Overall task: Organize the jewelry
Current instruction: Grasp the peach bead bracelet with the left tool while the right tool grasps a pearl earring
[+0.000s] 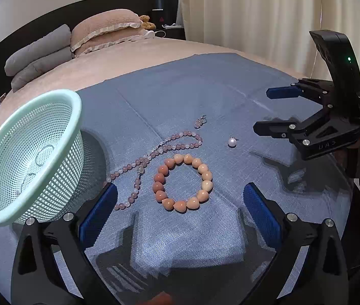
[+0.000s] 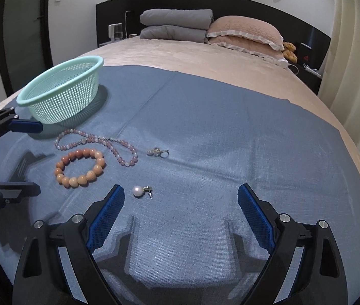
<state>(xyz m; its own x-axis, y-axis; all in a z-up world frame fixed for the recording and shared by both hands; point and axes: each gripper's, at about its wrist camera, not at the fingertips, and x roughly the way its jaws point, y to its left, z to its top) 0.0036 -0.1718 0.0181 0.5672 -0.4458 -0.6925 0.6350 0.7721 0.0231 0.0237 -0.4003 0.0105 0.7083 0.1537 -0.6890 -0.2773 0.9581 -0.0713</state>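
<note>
A: Nearest you: left gripper (image 1: 180, 200), jaws apart, empty, over the orange bracelet (image 1: 183, 182).

B: Right gripper (image 2: 181, 203) likewise. Bracelet, pink necklace (image 2: 96, 143), pearl earring (image 2: 139, 192) lie beside the basket (image 2: 60, 94); none visibly sorted.

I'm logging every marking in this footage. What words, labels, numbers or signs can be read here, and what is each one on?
"UAS", as far as it can be made out, upside down and faint, embossed on the right claw body.
A red triangle sign, no words, on the dark object beside the bed.
The jewelry, mint basket and blue cloth carry no visible text.
</note>
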